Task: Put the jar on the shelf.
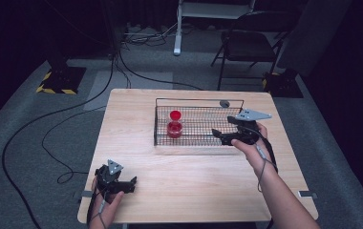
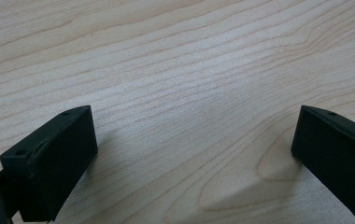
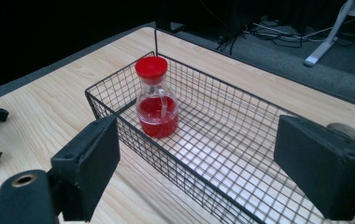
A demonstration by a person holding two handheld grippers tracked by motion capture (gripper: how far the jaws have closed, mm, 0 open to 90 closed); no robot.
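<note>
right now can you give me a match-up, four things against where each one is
Things:
1. jug
2. basket
3. left gripper
4. right gripper

Places:
A. near the table's front left corner, jaws open over bare wood
B. upright at the basket's left end
C. over the basket's right end, jaws open and empty
D. on the table's far half

Pairs: 1-B, 2-D, 3-A, 4-C
</note>
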